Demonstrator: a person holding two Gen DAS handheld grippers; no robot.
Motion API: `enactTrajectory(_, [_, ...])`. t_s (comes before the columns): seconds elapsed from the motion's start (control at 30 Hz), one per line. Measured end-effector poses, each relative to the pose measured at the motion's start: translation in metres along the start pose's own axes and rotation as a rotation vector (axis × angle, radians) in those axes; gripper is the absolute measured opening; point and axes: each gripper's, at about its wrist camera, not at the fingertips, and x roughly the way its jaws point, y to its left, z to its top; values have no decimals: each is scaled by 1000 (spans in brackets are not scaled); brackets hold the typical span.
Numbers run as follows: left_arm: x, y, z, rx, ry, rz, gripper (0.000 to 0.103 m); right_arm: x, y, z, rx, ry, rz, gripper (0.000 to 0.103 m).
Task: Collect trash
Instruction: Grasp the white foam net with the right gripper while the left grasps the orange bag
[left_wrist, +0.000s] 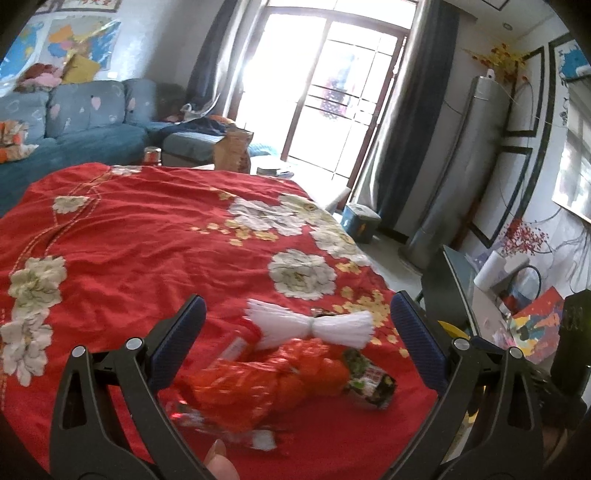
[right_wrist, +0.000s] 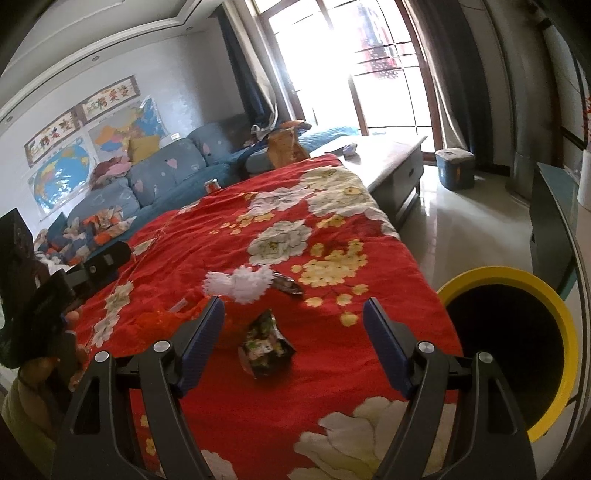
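We hold both tongs, left (left_wrist: 295, 325) and right (right_wrist: 293, 325), spread wide and empty, so the wrapper (right_wrist: 266, 345) lies between the right jaws, the bin (right_wrist: 509, 354) just right of them for dropping.

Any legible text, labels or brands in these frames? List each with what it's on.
Nothing reads with certainty.
Wall scrolls: large Chinese characters, too distorted to quote.
Wall maps: place names too small.
Dark snack wrapper: crumpled print, unreadable.
Orange plastic bag: motion-blurred, no legible print.
Framed wall art: calligraphy strokes, unreadable.
Blue bin: orange mark, not legible.
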Motion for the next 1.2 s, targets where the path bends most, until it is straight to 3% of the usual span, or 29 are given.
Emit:
enactTrajectory(0.47, [-15,60,10,-56,3,70,92,23,34,5,-56,20,37,75])
enactTrajectory(0.67, [-2,68,-1,-41,89,31,92,40,40,10,-56,36,42,75])
enactTrajectory(0.83, [14,69,-18,-23,173,-2,80,57,41,13,-49,61,42,75])
enactTrajectory(0.9, [19,68,-23,-18,199,-10,67,66,40,15,-42,78,47,75])
enactTrajectory(0.97, [24,66,-28,-14,229,-15,62,74,38,16,-37,89,46,75])
enactTrajectory(1.2, [25,63,-33,7,257,-36,57,104,34,22,-5,150,72,70])
